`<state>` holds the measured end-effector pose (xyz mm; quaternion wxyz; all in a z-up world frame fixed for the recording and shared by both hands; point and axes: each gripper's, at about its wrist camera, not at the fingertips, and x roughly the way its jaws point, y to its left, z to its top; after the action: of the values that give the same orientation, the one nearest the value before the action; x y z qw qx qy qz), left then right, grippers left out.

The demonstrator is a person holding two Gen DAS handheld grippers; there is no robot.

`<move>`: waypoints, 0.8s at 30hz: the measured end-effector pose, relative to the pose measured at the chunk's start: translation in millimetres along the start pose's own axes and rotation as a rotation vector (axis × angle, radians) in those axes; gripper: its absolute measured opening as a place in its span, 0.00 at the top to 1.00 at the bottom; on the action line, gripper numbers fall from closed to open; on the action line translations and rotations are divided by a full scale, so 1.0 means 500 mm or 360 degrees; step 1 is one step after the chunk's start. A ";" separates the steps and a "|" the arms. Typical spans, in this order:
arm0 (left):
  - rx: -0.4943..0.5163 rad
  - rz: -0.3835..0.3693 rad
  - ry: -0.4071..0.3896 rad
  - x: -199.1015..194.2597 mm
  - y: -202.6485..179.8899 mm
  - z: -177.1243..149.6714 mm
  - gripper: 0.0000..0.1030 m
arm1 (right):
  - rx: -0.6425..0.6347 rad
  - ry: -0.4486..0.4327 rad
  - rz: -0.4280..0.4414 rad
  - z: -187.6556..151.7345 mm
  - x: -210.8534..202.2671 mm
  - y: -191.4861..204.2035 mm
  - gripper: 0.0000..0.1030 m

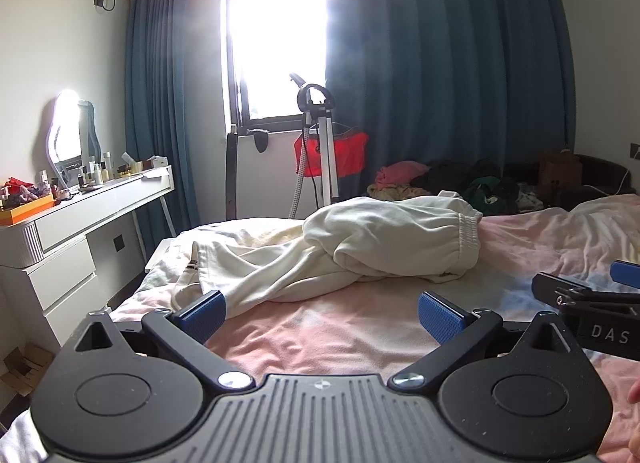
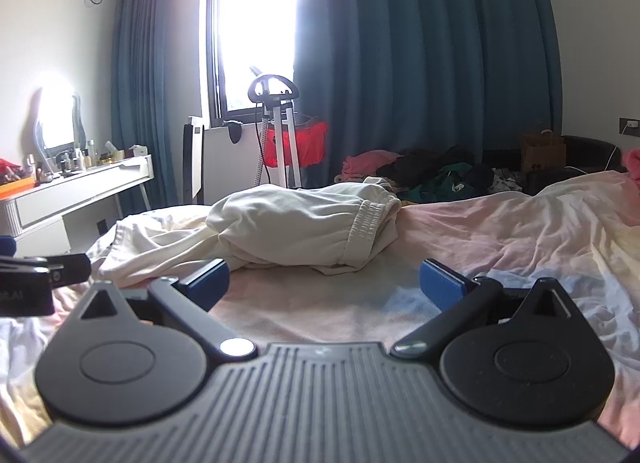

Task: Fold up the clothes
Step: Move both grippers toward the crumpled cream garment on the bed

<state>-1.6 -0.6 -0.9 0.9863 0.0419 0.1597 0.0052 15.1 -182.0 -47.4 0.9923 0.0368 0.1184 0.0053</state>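
Left wrist view: left tongs (image 1: 320,313) wide apart, holding nothing | right tongs (image 2: 324,283) wide apart, holding nothing | cream trousers (image 1: 360,247) crumpled on pink-sheeted bed (image 1: 340,339), just ahead of both tongs

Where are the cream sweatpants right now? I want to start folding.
The cream sweatpants lie bunched on the pink bedsheet, ahead of both open grippers, legs trailing left toward the dresser.
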 end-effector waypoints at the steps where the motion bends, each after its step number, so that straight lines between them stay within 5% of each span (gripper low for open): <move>1: 0.0005 0.0000 -0.0001 -0.001 0.000 -0.001 0.00 | -0.0007 0.0000 -0.0005 0.000 0.001 0.002 0.00; 24: 0.0054 -0.0023 0.0030 -0.014 -0.026 -0.014 0.00 | -0.0003 0.0057 0.0032 -0.002 0.000 0.004 0.00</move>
<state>-10.5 -13.2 -6.5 0.9839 0.0573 0.1692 -0.0043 14.8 -179.8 -48.4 0.9899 0.0369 0.1357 0.0159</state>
